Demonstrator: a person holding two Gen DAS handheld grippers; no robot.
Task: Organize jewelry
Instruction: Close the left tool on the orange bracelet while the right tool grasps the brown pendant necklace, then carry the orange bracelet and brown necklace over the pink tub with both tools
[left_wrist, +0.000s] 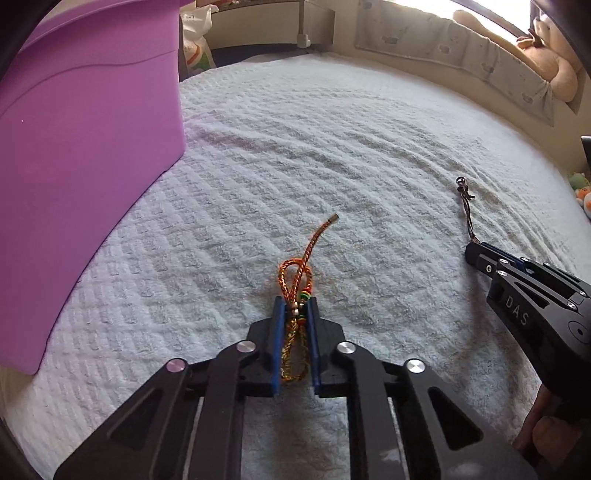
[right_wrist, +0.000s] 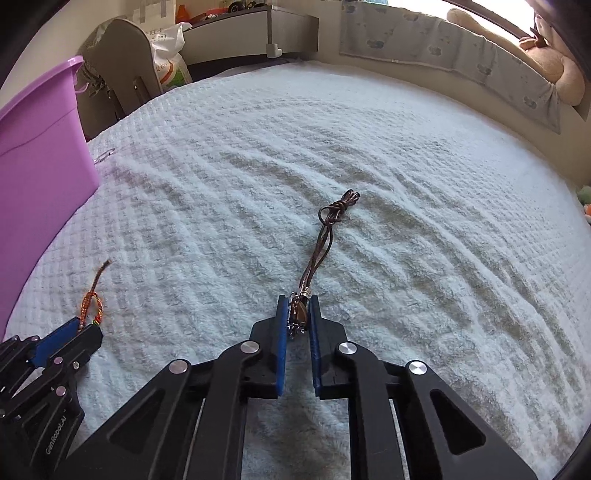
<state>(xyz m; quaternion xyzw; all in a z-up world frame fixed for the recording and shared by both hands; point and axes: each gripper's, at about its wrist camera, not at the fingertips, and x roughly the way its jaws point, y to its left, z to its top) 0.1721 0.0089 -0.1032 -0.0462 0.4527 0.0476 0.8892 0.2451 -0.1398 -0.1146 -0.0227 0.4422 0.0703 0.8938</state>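
Purple bin (left_wrist: 85, 155) cut off by frame edge; contents hidden.

Two cords, two grippers, one bin, all sitting on one white blanket (left_wrist: 369, 122).

Two pieces of jewelry are lying on the blanket: one orange braided cord (left_wrist: 297, 280) and one dark brown leather cord (right_wrist: 325, 236), well apart from each other. Two grippers are reaching over the blanket, one per cord: the left gripper (left_wrist: 296, 306) and the right gripper (right_wrist: 297, 304). One purple bin (left_wrist: 85, 155) is standing at the blanket's left edge. Beyond the blanket's far right edge, two plush toys (left_wrist: 546, 59) are resting by the window.
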